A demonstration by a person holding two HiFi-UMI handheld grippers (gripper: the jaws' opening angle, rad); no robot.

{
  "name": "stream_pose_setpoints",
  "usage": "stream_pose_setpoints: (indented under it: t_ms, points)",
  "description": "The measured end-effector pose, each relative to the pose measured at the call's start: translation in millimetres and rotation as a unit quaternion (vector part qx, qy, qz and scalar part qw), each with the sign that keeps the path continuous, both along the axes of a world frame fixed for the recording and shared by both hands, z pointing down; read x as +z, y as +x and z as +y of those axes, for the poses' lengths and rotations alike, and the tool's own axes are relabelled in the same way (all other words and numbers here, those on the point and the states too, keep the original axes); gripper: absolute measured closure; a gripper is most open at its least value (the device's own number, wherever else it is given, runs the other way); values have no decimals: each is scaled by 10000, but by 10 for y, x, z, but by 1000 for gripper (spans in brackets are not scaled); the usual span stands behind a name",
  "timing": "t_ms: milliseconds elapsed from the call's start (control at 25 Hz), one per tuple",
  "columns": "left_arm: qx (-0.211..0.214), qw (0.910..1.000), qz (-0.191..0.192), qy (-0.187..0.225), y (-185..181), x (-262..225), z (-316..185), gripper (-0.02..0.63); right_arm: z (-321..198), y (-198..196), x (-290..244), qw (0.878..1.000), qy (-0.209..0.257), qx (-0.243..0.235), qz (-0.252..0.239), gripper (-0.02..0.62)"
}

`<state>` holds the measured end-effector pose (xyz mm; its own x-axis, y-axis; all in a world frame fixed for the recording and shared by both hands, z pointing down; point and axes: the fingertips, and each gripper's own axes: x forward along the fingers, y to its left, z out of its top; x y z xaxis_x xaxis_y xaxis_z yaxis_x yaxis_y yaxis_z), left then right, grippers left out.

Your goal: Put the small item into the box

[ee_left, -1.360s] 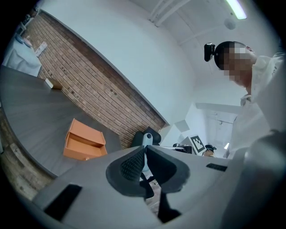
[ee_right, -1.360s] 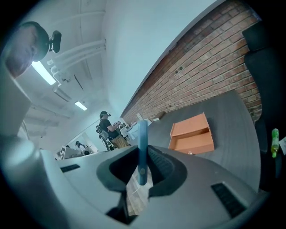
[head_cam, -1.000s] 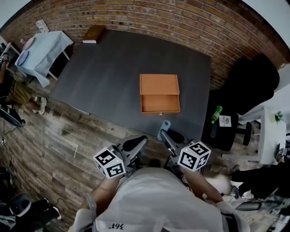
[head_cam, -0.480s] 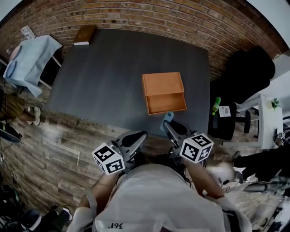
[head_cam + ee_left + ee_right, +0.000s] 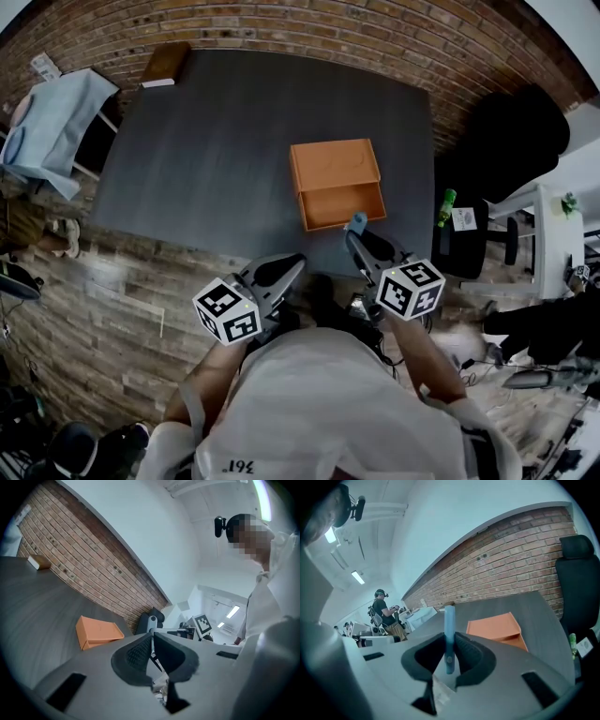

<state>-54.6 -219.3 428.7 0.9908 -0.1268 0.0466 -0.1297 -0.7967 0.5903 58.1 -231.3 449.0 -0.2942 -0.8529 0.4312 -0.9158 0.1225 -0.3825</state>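
Observation:
An orange box [image 5: 335, 182] lies on the dark grey table [image 5: 216, 131], its lid folded back toward the brick wall; it also shows as the orange box [image 5: 96, 632] and the orange box [image 5: 497, 628]. My right gripper [image 5: 359, 233] is shut on a small light-blue item [image 5: 355, 222], whose tip sits just at the box's near right corner. In the right gripper view the blue item [image 5: 449, 620] stands upright between the pads of the right gripper [image 5: 449, 644]. My left gripper [image 5: 290, 266] hangs at the table's near edge, jaws shut and empty, as the left gripper [image 5: 151, 641] confirms.
A brown book-like block [image 5: 165, 64] lies on the table's far left corner. A black office chair [image 5: 511, 141] and a green bottle [image 5: 447, 207] stand right of the table. A light-blue cloth [image 5: 47, 127] drapes a stand at left. Another person [image 5: 385, 613] stands far off.
My right gripper has carried the blue item forward, from short of the table's edge up to the box's near right corner. The left gripper has stayed shut near the table edge.

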Motion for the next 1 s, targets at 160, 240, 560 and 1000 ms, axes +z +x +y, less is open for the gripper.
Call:
stream_pose_setpoints:
  t_ms: [160, 240, 560, 1000]
  points:
    - [27, 10000, -3, 31, 65, -18, -39, 581, -85, 85, 52, 10000, -48, 15, 45, 517]
    - [4, 10000, -4, 44, 92, -14, -82, 581, -139, 98, 50, 9999, -48, -38, 95, 517]
    - [136, 9999, -59, 60, 440, 16, -137, 581, -199, 294, 101, 9995, -132, -139, 238, 517]
    - [82, 9986, -453, 280, 787, 175, -327, 498, -415, 483, 251, 9970, -296, -404, 584, 517]
